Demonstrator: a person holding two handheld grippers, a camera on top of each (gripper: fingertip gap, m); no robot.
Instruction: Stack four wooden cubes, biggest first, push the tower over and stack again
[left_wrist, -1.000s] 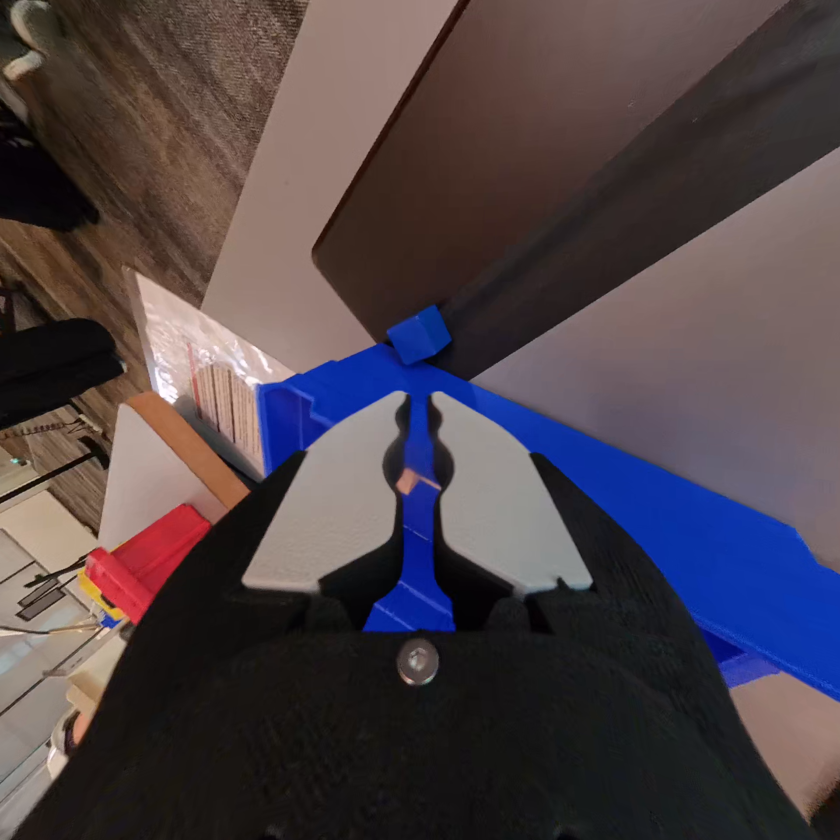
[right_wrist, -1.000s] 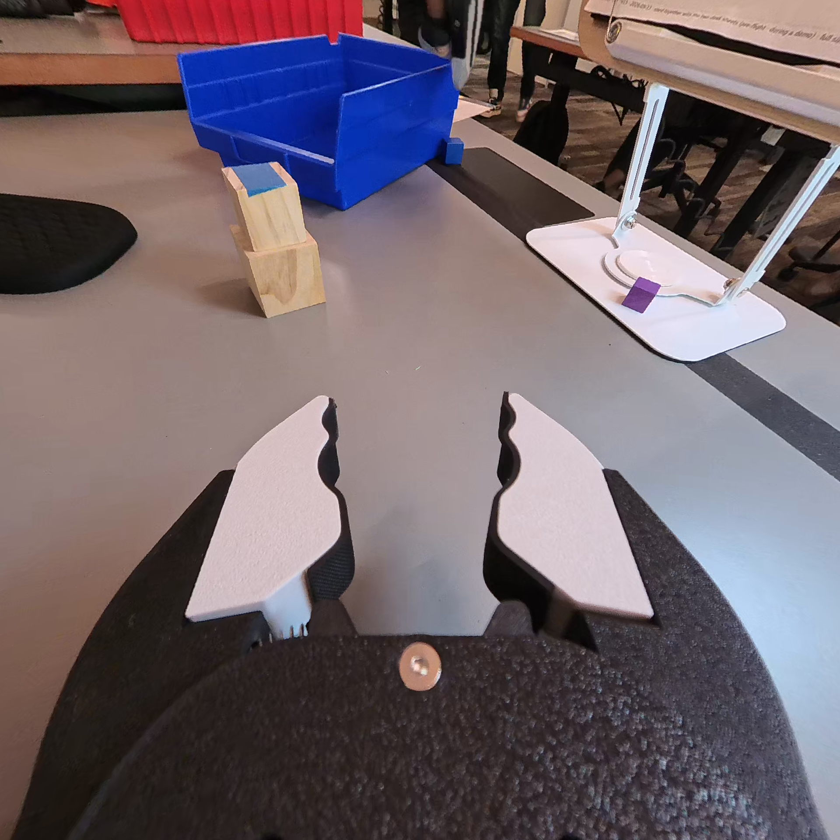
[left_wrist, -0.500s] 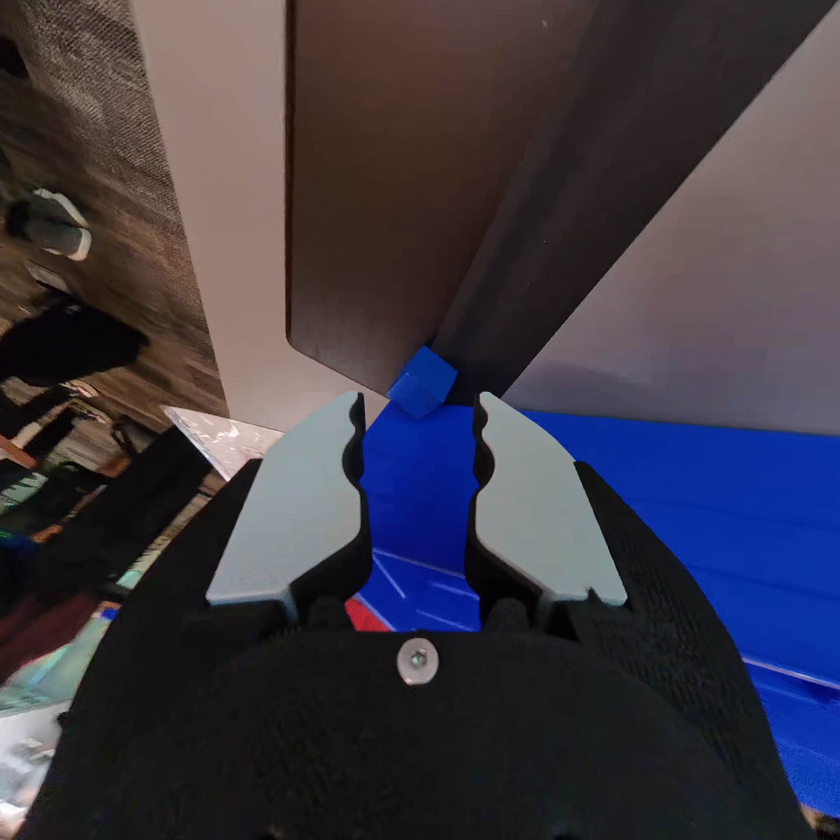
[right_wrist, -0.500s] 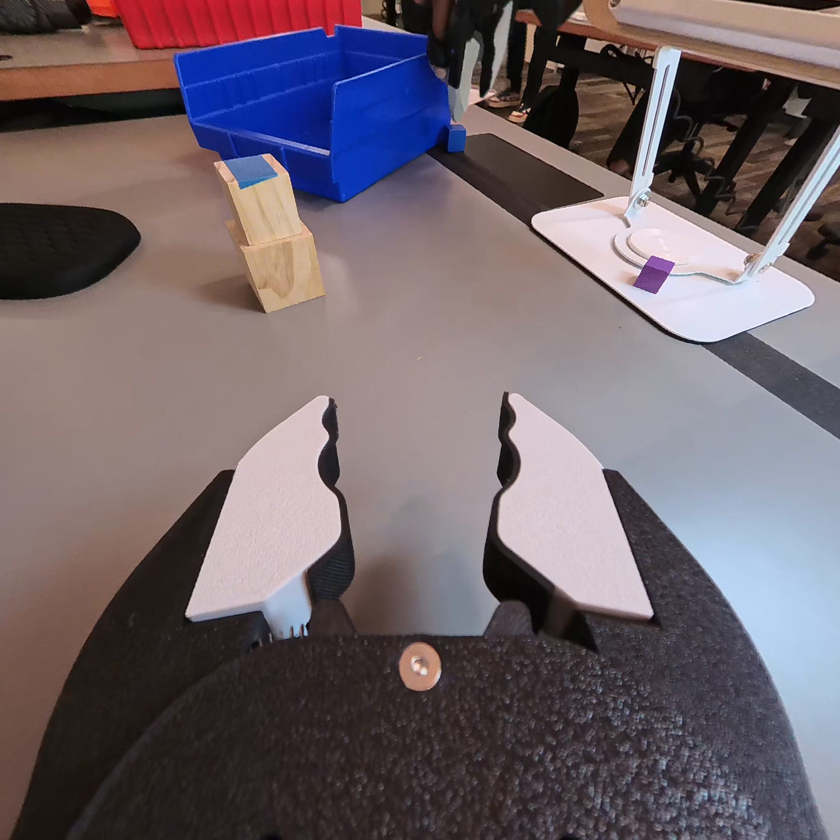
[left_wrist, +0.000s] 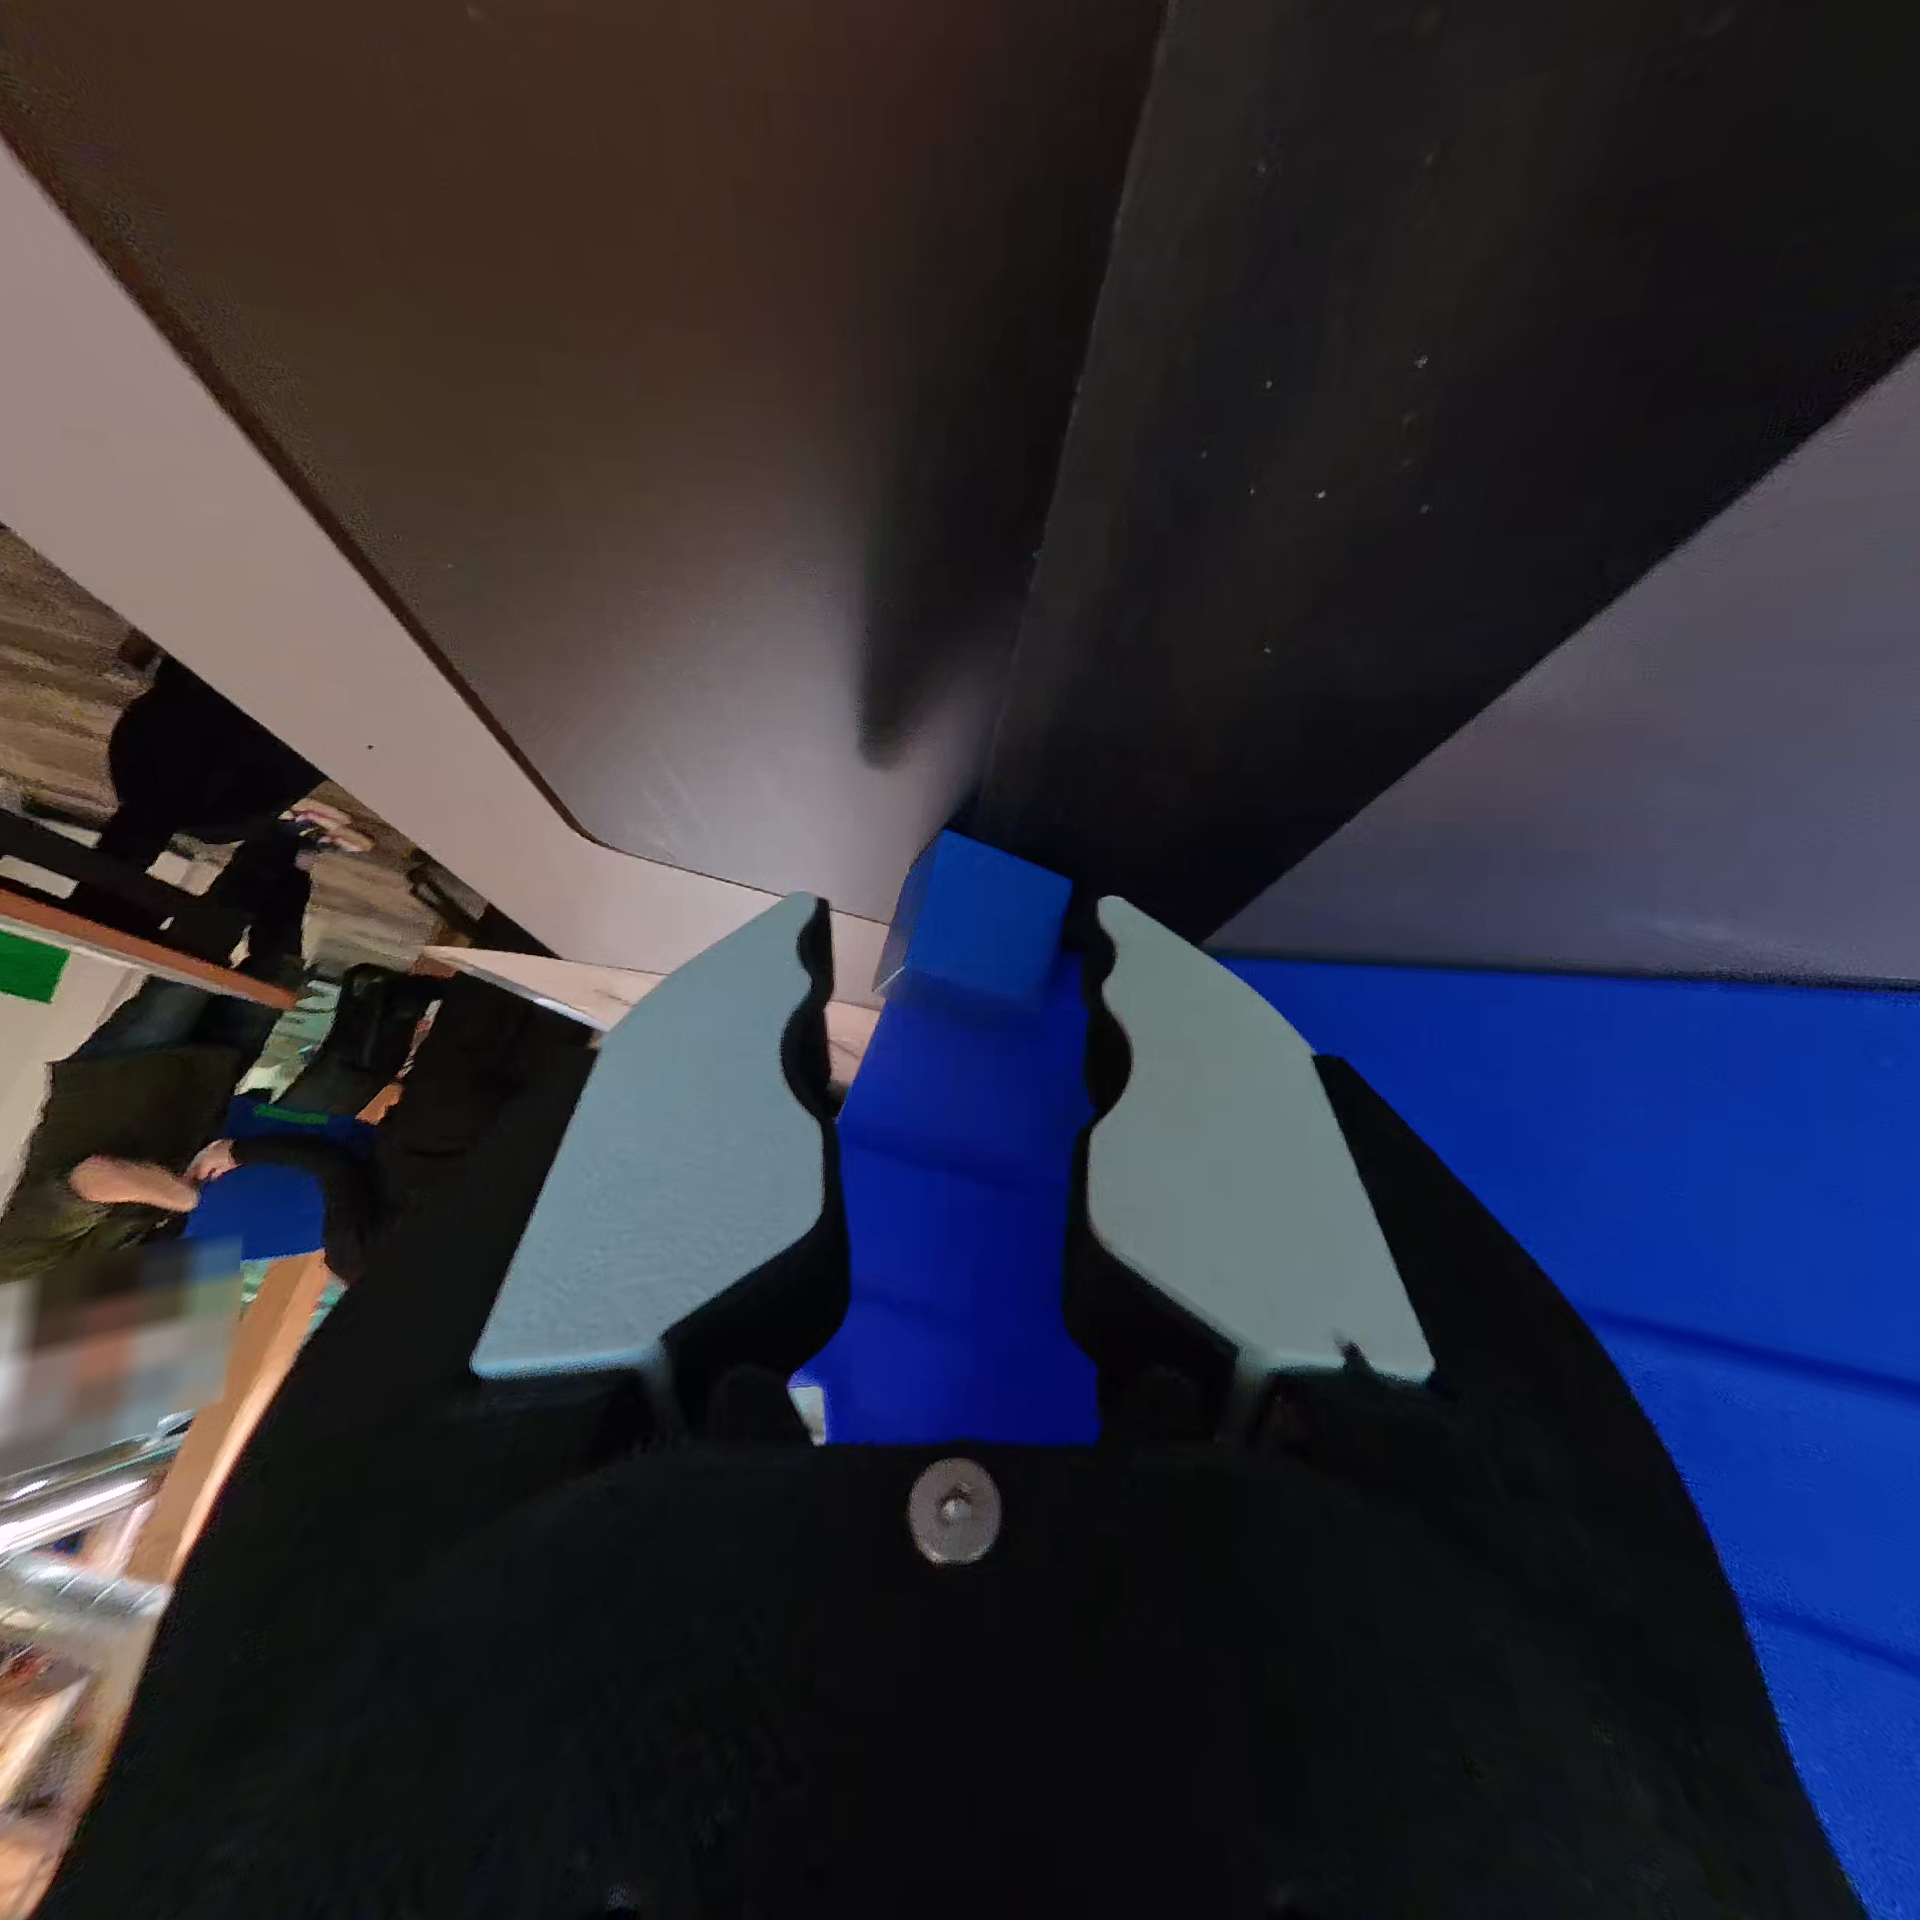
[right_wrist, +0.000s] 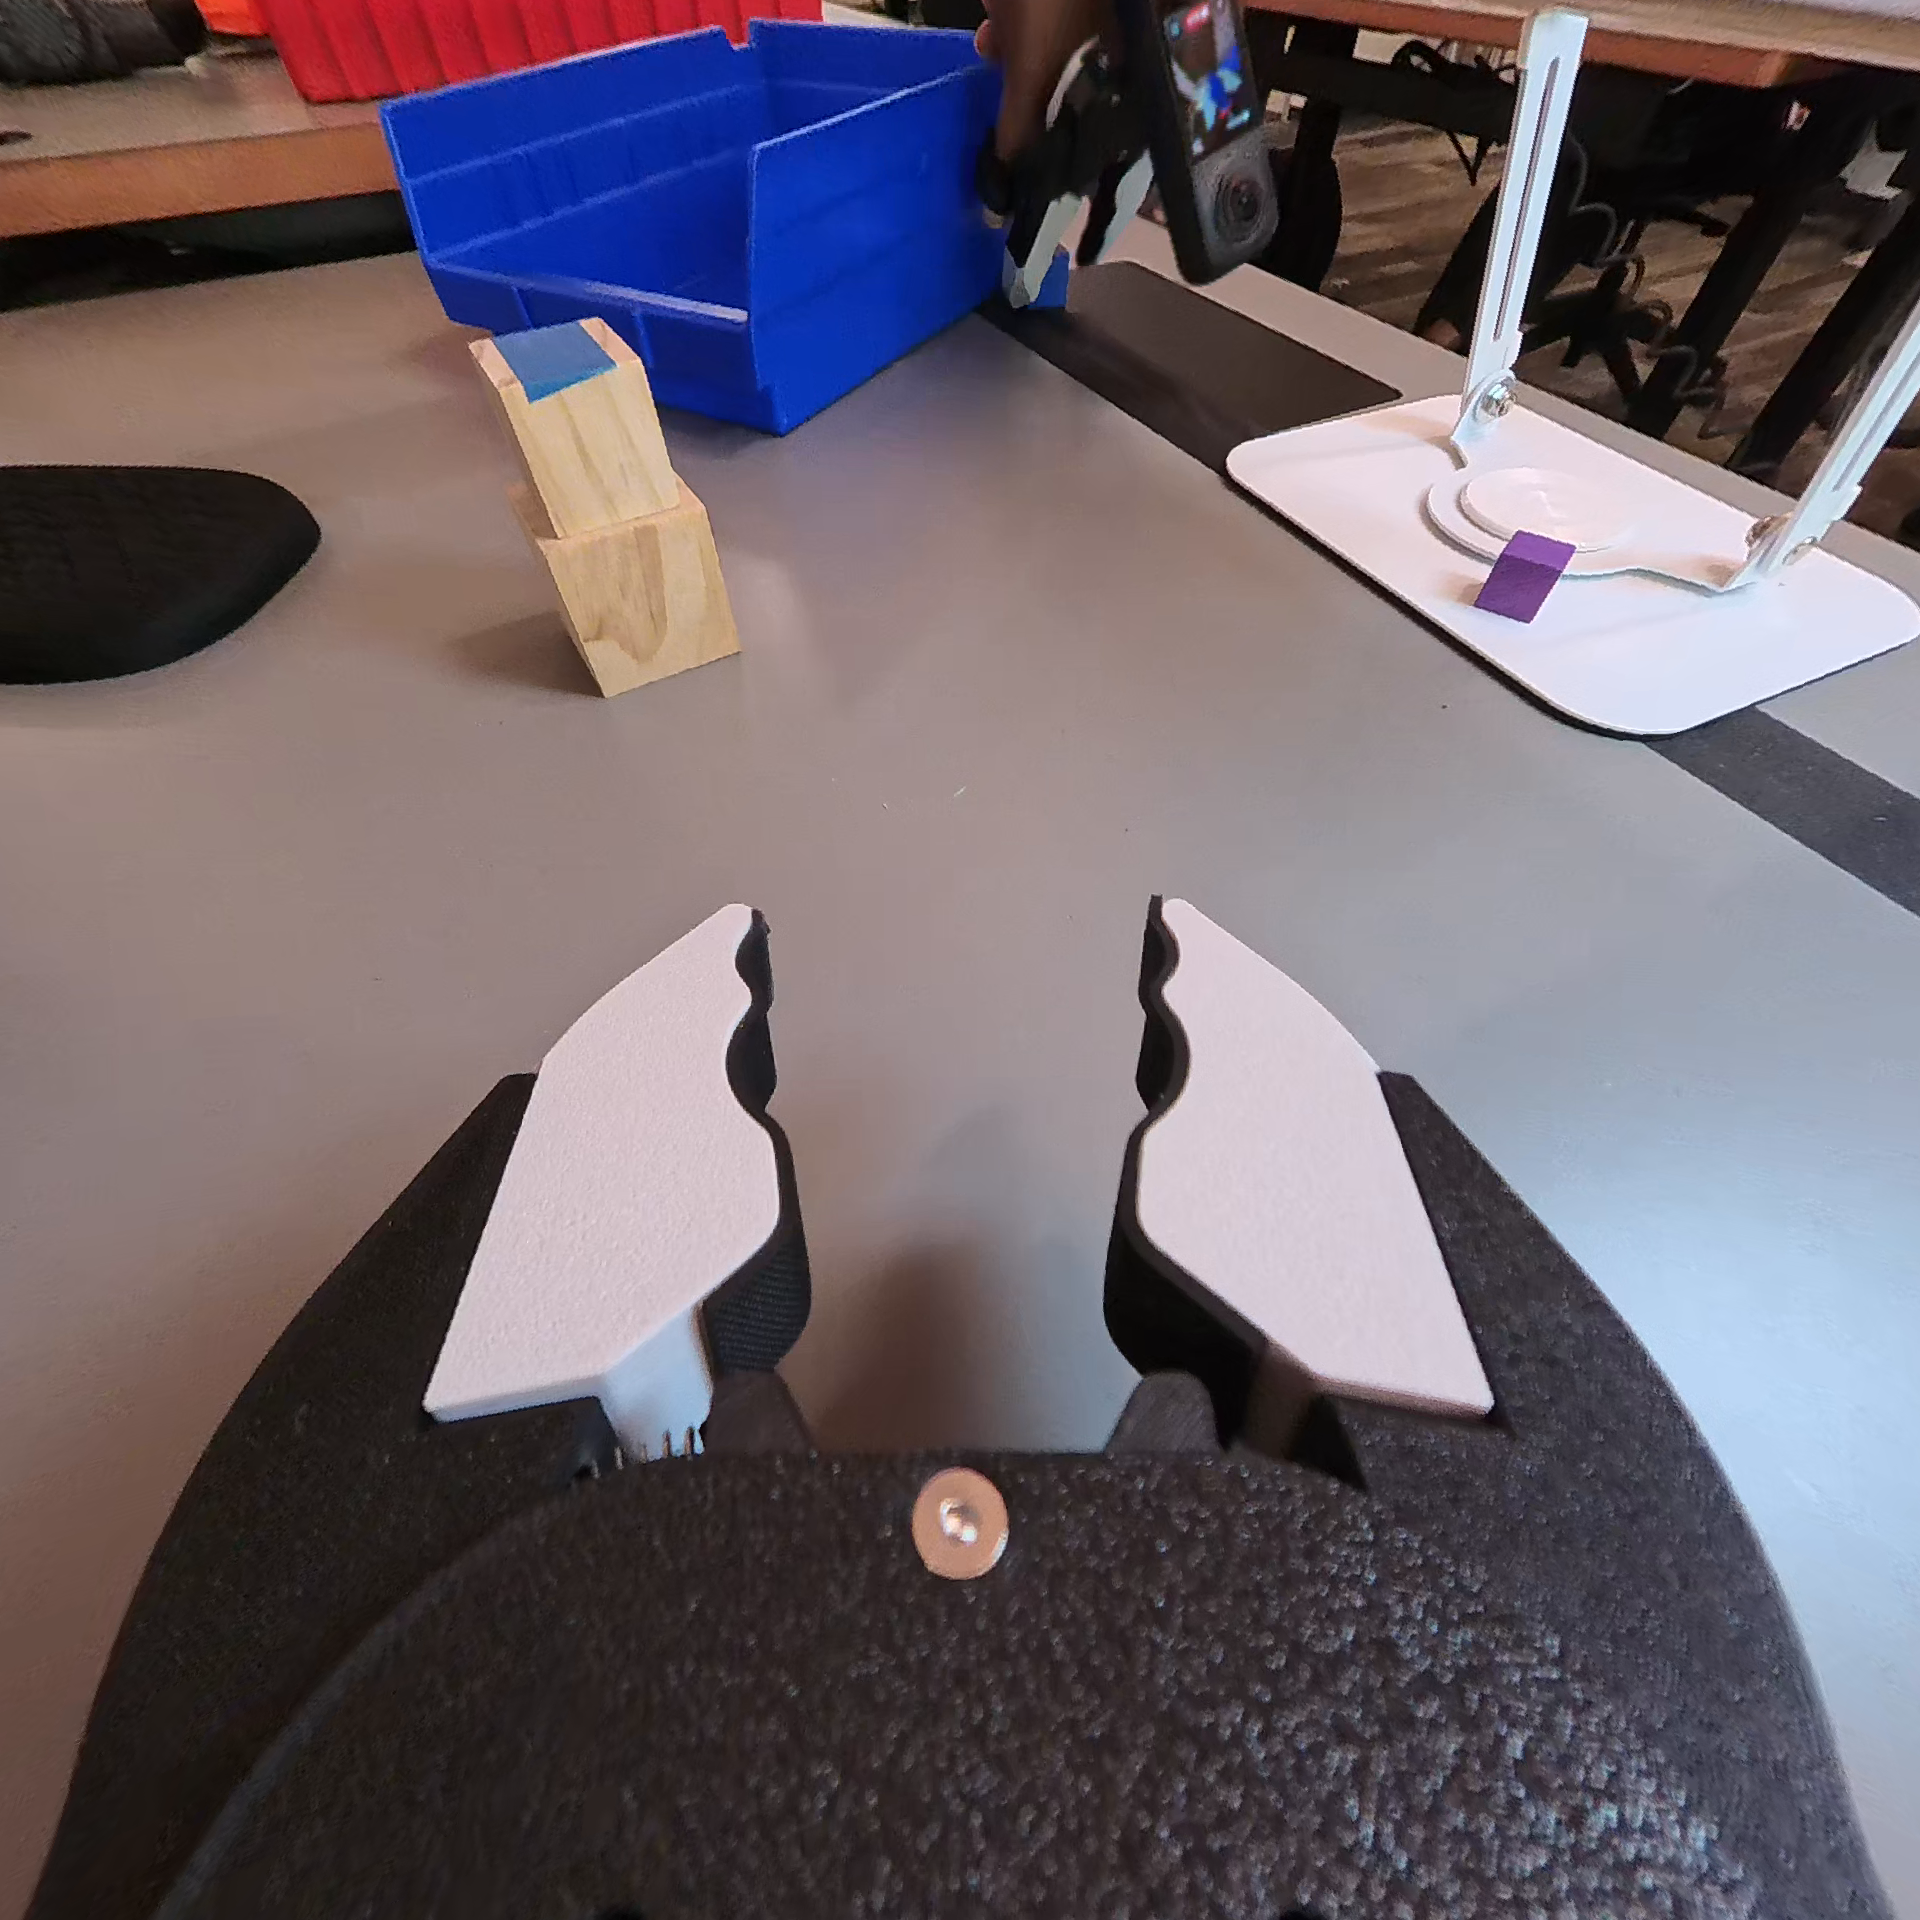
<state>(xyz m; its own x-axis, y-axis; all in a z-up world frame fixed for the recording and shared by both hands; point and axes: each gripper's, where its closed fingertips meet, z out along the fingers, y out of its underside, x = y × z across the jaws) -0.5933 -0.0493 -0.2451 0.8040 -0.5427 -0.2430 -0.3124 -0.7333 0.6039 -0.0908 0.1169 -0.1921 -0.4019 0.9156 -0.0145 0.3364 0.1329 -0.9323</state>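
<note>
The left gripper (left_wrist: 961, 940) stands partly open, pointed down at the bench (right_wrist: 935, 790) beside the blue bin (right_wrist: 665, 187). A small blue cube (left_wrist: 977, 935) lies at its fingertips, near the right pad; a clear gap shows on the left, so nothing is gripped. The right gripper (right_wrist: 956, 925) hangs wide open over bare bench, holding nothing. Two wooden cubes (right_wrist: 613, 509) stand stacked at 11 o'clock from it, and a purple cube (right_wrist: 1522, 574) sits on the white stand base (right_wrist: 1662, 644) at 2 o'clock.
</note>
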